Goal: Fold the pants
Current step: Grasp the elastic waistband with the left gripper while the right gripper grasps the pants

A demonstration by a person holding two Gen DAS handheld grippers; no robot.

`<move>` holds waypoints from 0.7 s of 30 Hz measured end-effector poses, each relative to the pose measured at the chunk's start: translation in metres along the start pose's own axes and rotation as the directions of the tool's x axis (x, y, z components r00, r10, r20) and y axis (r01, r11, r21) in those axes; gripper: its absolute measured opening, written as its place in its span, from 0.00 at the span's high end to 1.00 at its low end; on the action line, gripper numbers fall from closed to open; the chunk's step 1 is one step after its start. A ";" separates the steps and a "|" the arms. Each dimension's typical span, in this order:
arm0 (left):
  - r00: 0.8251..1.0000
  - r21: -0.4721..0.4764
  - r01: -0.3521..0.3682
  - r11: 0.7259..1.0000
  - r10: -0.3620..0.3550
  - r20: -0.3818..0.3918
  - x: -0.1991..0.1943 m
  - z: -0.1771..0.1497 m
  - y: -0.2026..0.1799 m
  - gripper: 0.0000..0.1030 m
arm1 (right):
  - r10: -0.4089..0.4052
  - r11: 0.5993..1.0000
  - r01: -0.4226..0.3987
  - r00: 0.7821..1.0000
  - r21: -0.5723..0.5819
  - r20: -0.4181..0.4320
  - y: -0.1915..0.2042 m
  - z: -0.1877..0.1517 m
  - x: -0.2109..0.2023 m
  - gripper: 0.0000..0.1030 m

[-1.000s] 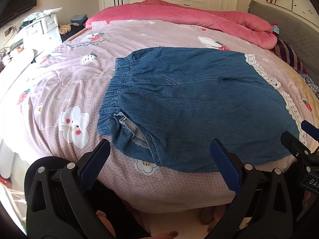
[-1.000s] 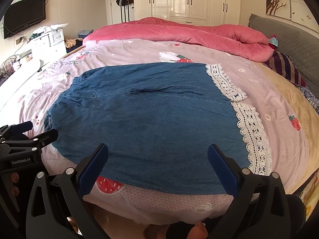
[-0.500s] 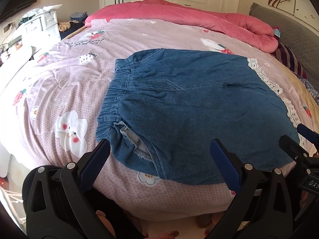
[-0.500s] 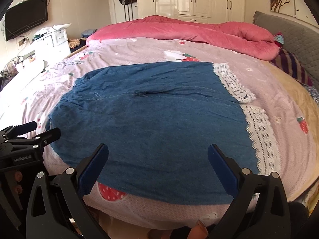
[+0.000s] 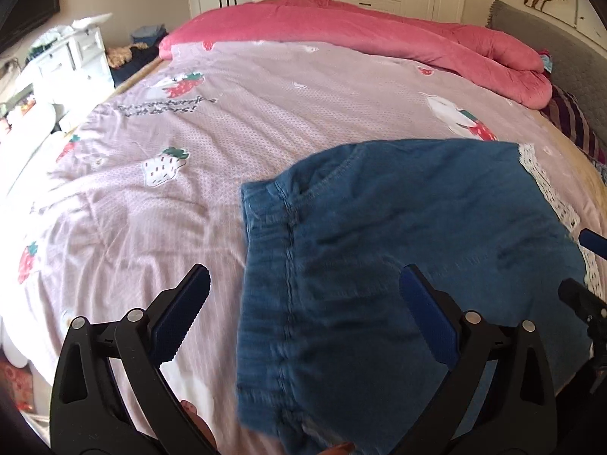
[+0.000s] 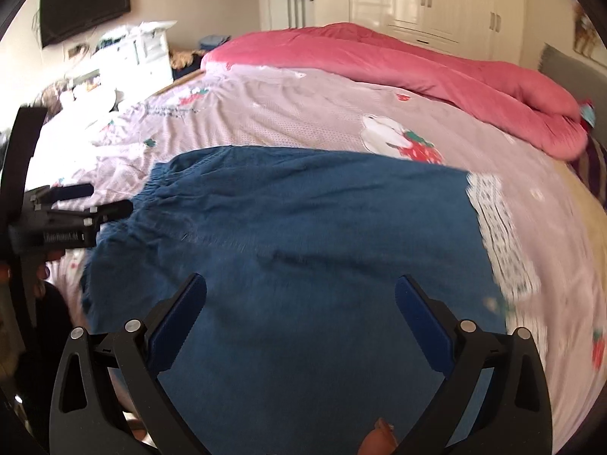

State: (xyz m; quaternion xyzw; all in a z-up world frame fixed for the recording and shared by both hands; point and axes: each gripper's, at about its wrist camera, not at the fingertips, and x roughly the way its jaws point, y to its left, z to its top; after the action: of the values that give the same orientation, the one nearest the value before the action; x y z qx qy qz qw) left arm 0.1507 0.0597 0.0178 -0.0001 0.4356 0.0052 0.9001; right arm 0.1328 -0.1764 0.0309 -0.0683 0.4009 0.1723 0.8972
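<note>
Blue denim pants [image 5: 417, 250] with a gathered elastic waistband and white lace trim [image 6: 500, 242] at the leg ends are lying spread flat on a pale pink bedspread [image 5: 235, 129] printed with strawberries and white animals, near the bed's front edge. The left gripper [image 5: 303, 303], black with blue ribbed pads, is hovering with its fingers standing wide apart and gripping nothing, one finger showing over the bare bedspread and the other over the denim beside the waistband. The right gripper [image 6: 299, 303] is likewise hovering with its fingers spread wide and empty, both showing over the middle of the denim; whether either tool is touching the cloth cannot be told. No open container is showing its contents. A rumpled deep pink quilt [image 6: 398, 60] is lying bunched along the far side of the bed, against a grey padded headboard [image 5: 569, 45] at the right. White wardrobe doors [image 6: 428, 0] are closing off the back wall, a cluttered white drawer unit [image 5: 72, 60] is standing at the left, and a dark flat television [image 6: 85, 3] is hanging above it.
</note>
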 end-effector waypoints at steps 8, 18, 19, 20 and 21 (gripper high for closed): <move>1.000 0.018 0.003 1.000 -0.004 0.022 0.038 0.040 0.015 0.09 | -0.009 0.997 0.006 0.999 -0.071 -0.047 -0.013 0.050 0.064 0.04; 0.999 0.124 0.038 0.992 -0.041 0.028 0.071 0.059 0.004 0.30 | 0.005 0.988 -0.020 0.996 -0.156 -0.093 -0.016 0.101 0.133 0.04; 0.998 0.146 0.047 0.988 -0.051 0.021 0.075 0.060 0.003 0.36 | 0.002 0.987 -0.018 0.995 -0.161 -0.098 -0.016 0.104 0.138 0.04; 0.998 0.159 0.051 0.986 -0.054 0.015 0.077 0.060 0.001 0.44 | 0.003 0.986 -0.021 0.994 -0.165 -0.108 -0.016 0.106 0.142 0.04; 0.998 0.180 0.057 0.982 -0.058 0.001 0.082 0.060 0.000 0.48 | 0.005 0.985 -0.024 0.993 -0.171 -0.116 -0.016 0.110 0.148 0.04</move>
State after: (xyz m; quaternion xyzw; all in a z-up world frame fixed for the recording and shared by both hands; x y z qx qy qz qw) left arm 0.2488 0.0604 -0.0097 0.0689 0.4313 -0.0601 0.8976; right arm 0.3070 -0.1254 -0.0061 -0.1524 0.4363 0.2085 0.8619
